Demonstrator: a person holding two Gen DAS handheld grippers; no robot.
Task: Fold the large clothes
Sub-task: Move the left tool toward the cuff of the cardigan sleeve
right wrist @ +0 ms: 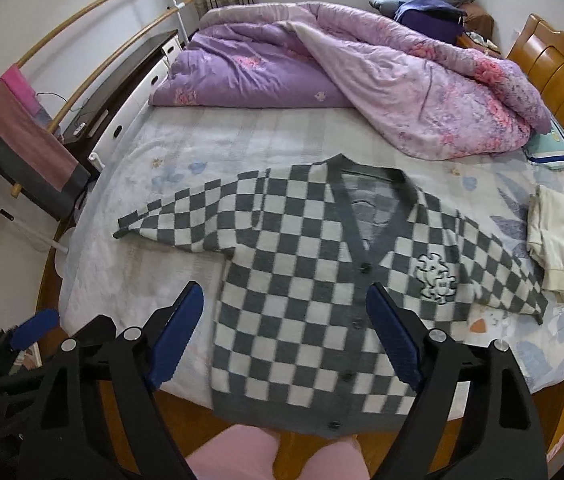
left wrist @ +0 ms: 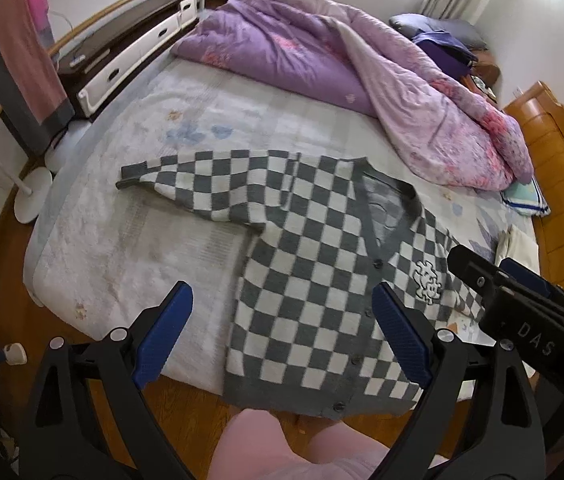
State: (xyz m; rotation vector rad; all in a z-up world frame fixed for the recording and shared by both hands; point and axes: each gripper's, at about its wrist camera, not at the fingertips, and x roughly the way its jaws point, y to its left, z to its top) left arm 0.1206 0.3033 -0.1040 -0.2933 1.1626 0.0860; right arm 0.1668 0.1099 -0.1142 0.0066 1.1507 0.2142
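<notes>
Your left gripper (left wrist: 282, 336) hangs released and empty over the bed (left wrist: 122, 248), the checkered cardigan (left wrist: 322, 280) spread flat ahead of it, hem nearest your fingers. From the right wrist, your right gripper (right wrist: 286, 336) also gapes wide above the cardigan (right wrist: 302, 280); folding looks unstarted, so next you should pinch a sleeve (right wrist: 170, 220) and carry it inward.
</notes>
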